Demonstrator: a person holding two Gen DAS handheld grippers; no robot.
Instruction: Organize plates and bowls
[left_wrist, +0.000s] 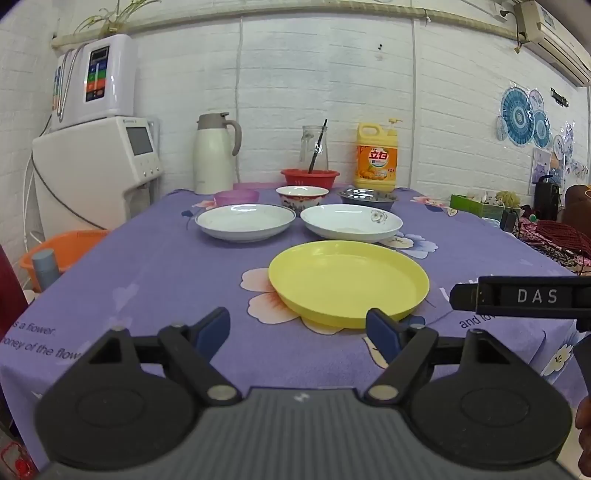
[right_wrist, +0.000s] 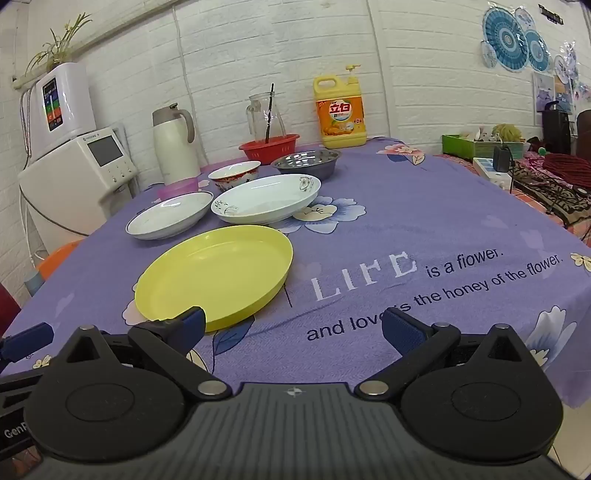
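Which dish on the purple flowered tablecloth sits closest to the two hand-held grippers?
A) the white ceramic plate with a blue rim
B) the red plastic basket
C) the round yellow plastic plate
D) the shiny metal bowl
C: the round yellow plastic plate lies just ahead of the open left gripper and right gripper, while the white plates, bowls and basket stand farther back toward the wall.

The left gripper (left_wrist: 299, 328), black with blue-padded fingers (left_wrist: 216, 326), tilts slightly downward, its jaws spread wide with nothing between them. The right gripper (right_wrist: 295, 326), of the same build, also tilts downward beside it, its blue fingers (right_wrist: 400, 330) parted fully and holding nothing.
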